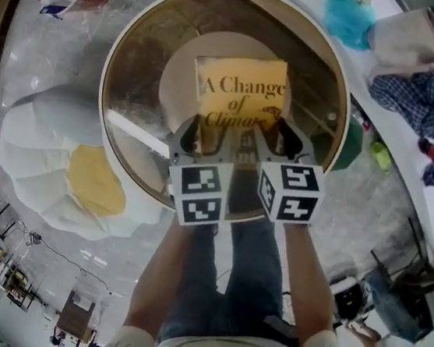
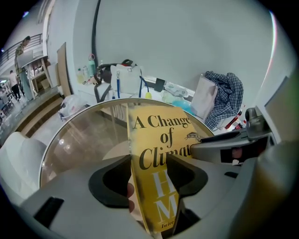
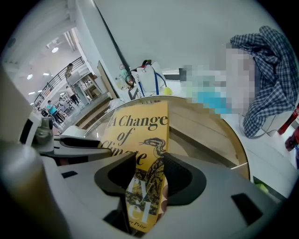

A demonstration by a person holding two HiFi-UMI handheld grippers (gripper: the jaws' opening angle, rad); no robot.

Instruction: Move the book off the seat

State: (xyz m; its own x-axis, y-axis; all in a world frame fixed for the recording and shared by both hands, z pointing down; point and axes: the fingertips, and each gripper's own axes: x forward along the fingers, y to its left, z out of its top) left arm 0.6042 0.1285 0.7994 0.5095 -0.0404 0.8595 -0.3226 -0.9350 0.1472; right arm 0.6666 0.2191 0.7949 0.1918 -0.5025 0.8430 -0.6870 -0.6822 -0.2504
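Note:
A yellow book point(image 1: 239, 93) titled "A Change of Climate" is held over the round glass table point(image 1: 138, 80). Both grippers grip its near edge side by side. My left gripper point(image 1: 194, 133) is shut on the book's left part, and in the left gripper view the book point(image 2: 161, 135) runs up between the dark pads point(image 2: 117, 179) of the gripper point(image 2: 149, 165). My right gripper point(image 1: 284, 138) is shut on the right part. In the right gripper view the cover point(image 3: 135, 133) with its snake drawing passes between that gripper's point(image 3: 150, 170) jaws. The book's lower edge is hidden behind the gripper bodies.
The table has a pale wooden rim point(image 1: 339, 74). A white seat point(image 1: 45, 132) with a yellow cushion point(image 1: 94, 181) lies to the left. A checked shirt point(image 1: 428, 85) and a pale bag point(image 1: 406, 39) lie on a white counter at the right. The person's legs point(image 1: 222, 287) are below.

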